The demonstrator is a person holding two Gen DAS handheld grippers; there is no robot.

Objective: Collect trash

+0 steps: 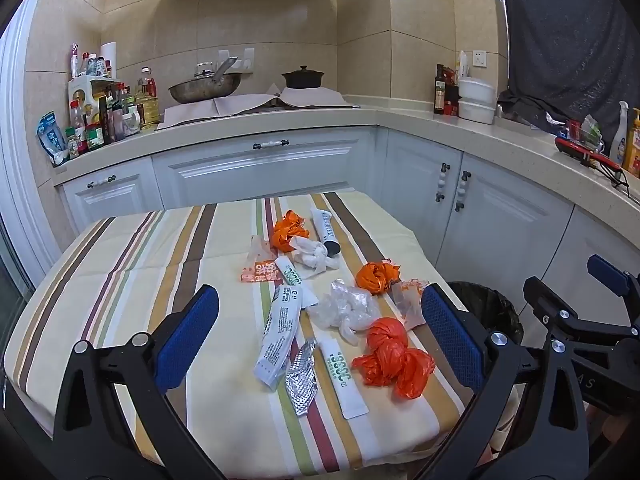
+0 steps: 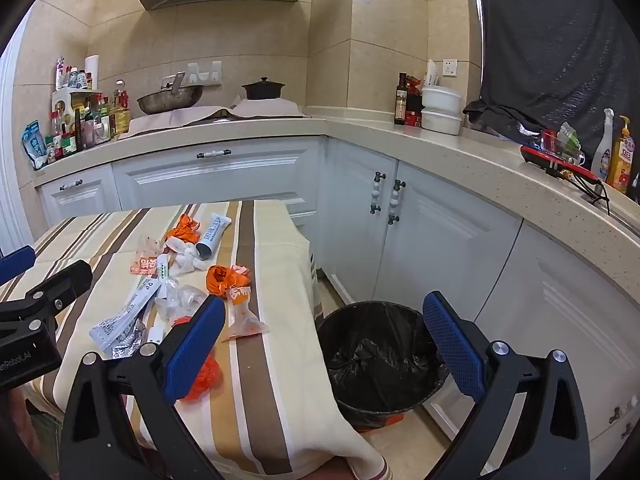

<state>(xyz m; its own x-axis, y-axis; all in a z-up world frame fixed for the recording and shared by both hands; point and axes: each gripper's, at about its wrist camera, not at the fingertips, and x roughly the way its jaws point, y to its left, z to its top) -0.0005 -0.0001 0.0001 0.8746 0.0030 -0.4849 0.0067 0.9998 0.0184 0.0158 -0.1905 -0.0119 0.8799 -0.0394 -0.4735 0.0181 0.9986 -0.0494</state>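
Hovering: left gripper (image 1: 320,340) over trash (image 1: 390,356) on table (image 1: 120,248), right gripper (image 2: 324,344) near bin (image 2: 380,360); both spread wide, empty.

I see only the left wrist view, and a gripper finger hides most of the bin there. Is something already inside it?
Observer: No trash shows inside the trash bin; only its black liner is visible.
Operator: Does the right gripper hold anything?
Observer: No. The right gripper is open and empty, and it points at where the tablecloth edge meets the bin.
Operator: Which piece lies nearest the bin?
Observer: The clear wrapper with orange print, close to the tablecloth's right edge.
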